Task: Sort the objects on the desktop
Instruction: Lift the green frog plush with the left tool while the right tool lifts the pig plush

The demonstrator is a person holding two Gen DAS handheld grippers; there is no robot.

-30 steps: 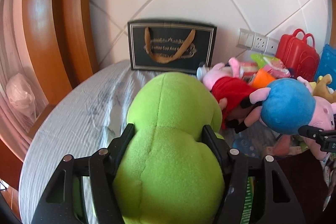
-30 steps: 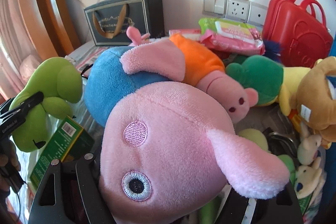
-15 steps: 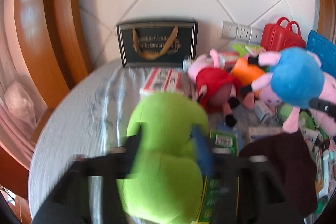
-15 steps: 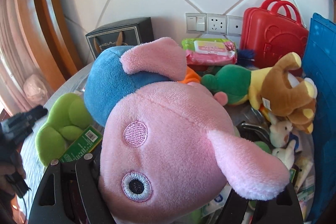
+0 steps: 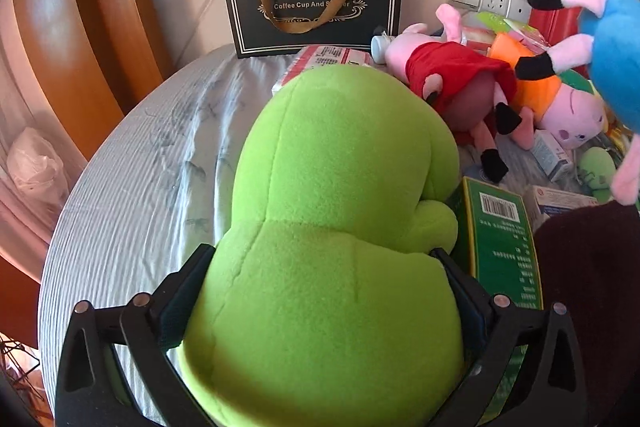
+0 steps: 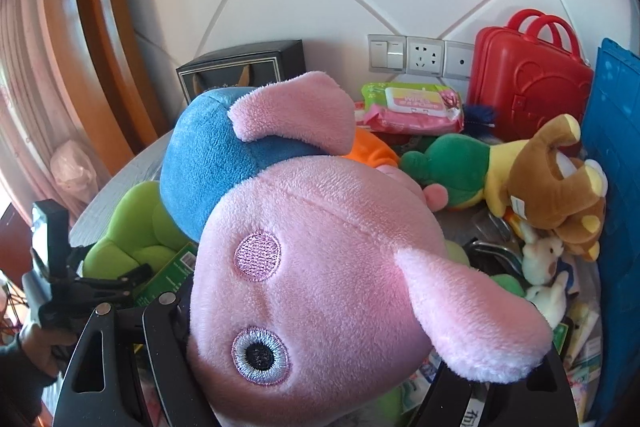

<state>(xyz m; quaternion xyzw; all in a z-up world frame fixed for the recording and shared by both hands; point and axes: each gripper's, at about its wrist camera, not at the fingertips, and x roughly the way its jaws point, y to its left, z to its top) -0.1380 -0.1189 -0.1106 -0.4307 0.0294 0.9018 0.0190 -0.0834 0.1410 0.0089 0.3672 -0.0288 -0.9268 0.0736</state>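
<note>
The green plush (image 5: pixel 336 227) is lying between the left gripper's (image 5: pixel 320 291) jaws, its long axis running away toward the far bag (image 5: pixel 312 3), resting on the cloth (image 5: pixel 132 187) at the table's left. Those jaws are opening, loosening off it. The right gripper (image 6: pixel 312 327) is clamping the pink pig (image 6: pixel 320 267), raised over the clutter to the right.

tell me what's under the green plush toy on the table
The green plush toy lies on the striped cloth, its right side overlapping a green box. It hides the rest beneath, so anything else there cannot be seen.
</note>
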